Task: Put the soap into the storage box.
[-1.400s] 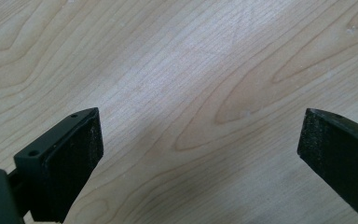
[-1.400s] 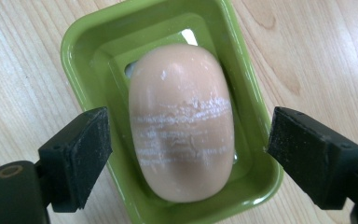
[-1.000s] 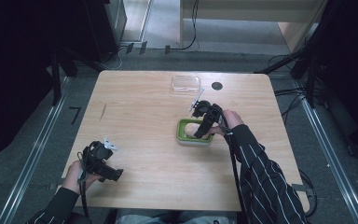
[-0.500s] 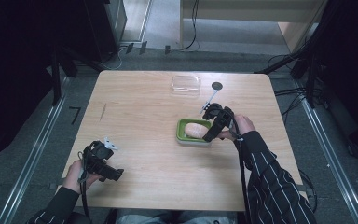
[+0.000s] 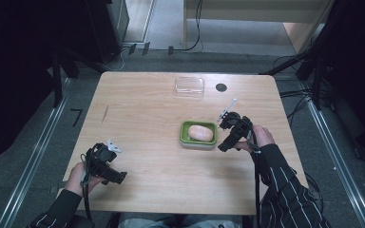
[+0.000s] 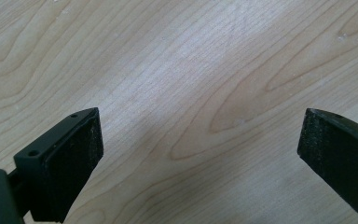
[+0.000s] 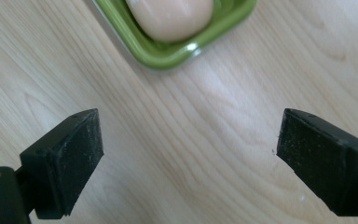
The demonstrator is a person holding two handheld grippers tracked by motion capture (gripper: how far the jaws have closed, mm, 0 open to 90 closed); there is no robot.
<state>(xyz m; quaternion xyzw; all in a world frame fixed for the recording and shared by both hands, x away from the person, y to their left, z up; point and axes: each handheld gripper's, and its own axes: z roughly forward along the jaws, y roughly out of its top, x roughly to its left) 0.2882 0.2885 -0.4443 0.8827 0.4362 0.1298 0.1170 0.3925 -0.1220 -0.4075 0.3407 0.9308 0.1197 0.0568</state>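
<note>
A wooden table is seen from above. A green dish near its centre holds a pale bun. Just right of the dish, the right gripper is held wide open and empty. Well left of the dish, the left gripper is also held open. Placement seems done; the clear lid beyond the dish is probably needed next.

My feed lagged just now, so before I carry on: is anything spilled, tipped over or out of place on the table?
Nothing stands out. The bread roll lies inside the green dish, which sits flat on the table. The clear lid rests apart near the far edge. Both the right gripper and the left gripper are open and hold nothing.
</note>
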